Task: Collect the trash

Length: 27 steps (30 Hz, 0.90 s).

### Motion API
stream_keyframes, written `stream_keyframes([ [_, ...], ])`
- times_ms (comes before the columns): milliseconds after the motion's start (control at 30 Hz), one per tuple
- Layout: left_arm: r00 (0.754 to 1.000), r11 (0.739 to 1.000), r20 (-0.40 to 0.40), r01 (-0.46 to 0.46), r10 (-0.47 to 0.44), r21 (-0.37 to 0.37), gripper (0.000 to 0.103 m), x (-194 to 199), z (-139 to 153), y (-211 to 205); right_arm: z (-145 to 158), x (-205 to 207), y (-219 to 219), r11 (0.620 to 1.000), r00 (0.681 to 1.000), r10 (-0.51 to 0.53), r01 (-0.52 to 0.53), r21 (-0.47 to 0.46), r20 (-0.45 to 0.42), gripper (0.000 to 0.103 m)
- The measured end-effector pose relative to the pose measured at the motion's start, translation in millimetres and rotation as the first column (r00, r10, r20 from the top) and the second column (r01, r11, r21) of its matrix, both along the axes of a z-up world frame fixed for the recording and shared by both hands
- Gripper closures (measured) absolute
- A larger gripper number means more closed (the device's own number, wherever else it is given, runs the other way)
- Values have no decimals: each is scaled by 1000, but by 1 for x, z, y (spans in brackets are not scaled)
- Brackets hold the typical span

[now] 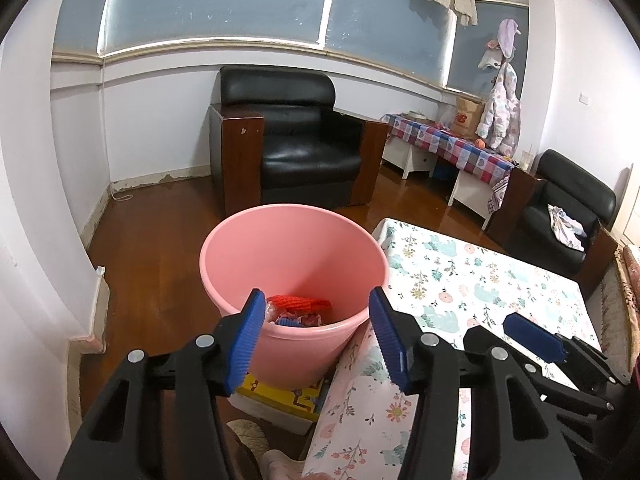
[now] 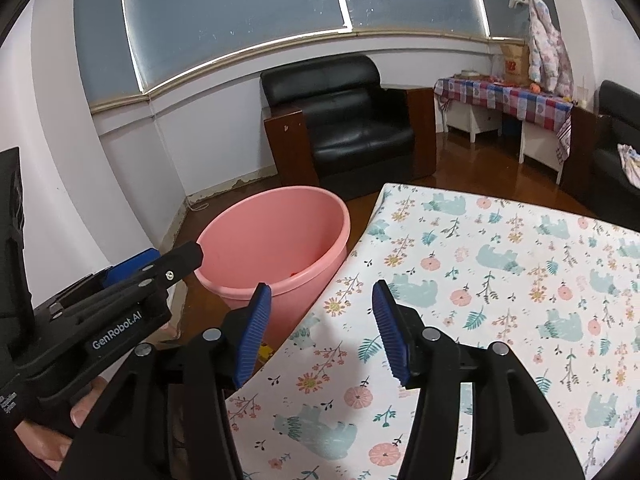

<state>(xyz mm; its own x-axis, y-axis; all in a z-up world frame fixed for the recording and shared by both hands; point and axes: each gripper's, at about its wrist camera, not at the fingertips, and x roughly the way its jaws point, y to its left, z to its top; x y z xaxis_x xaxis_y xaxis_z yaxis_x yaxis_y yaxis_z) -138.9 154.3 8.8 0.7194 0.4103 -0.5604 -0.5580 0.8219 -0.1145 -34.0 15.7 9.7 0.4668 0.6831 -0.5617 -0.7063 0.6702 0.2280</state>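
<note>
2 grippers show, both with jaws spread wide and nothing between the blue ribbed pads. The left gripper [image 1: 316,336] hangs over the near rim of the pink bucket [image 1: 294,248], which stands on the wooden floor [image 1: 152,248] just beside the left edge of the table with the floral cloth [image 1: 480,276]. Inside the bucket, at the bottom, lies the trash [image 1: 298,310]: a red netted piece on top of crumpled wrappers with a bit of blue showing. A yellow box [image 1: 280,396] sits against the bucket's base on the near side.

The right gripper [image 2: 320,328] is held above the table's near-left corner, 1 pad over the gap beside the bucket and the other over the cloth. Its view catches the left gripper at the left edge, gripped by a hand [image 2: 76,420] whose fingertips show beneath it.

Beyond the bucket a black armchair [image 1: 288,136] stands against the wall, with a checked-cloth side table [image 1: 452,144] to its right.
</note>
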Motion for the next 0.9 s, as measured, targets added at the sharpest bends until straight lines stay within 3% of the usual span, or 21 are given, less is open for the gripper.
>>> stream_keyframes([
  [900, 1000, 1000, 3, 4, -4, -6, 52, -1, 1, -3, 9, -4, -8, 999, 998, -43, 43, 15, 51, 50],
])
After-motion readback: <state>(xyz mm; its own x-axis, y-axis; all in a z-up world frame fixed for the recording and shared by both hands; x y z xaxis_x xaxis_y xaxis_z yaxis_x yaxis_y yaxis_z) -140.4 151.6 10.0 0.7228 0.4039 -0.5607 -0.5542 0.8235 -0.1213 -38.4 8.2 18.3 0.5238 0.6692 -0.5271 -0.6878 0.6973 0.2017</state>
